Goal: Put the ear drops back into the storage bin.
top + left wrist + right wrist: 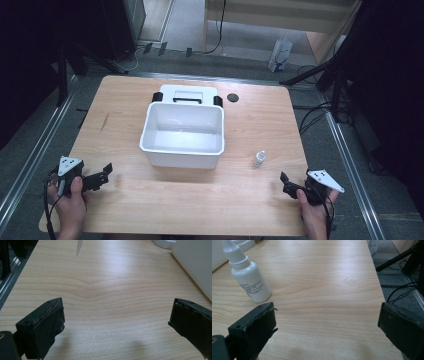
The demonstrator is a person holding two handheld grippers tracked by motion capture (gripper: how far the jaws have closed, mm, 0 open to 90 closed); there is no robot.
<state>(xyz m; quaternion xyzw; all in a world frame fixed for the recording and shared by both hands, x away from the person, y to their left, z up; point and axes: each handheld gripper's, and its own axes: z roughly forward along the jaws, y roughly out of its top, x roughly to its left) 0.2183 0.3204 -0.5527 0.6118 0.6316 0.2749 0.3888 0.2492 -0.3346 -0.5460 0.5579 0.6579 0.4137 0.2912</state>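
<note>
Two wide-open grippers, left gripper [102, 173]; right gripper [286, 184] near dropper bottle [258, 159]; white bin [183, 135] between.

This looks like a lab or recording studio rather than a home. A bare wooden table [190, 200] stands on grey carpet, well ahead of the right gripper [292, 189] black tripod legs [320, 75] and loose cables [315, 117] cross the floor, and metal rails [30, 160] run outside the left gripper [100, 176].
</note>
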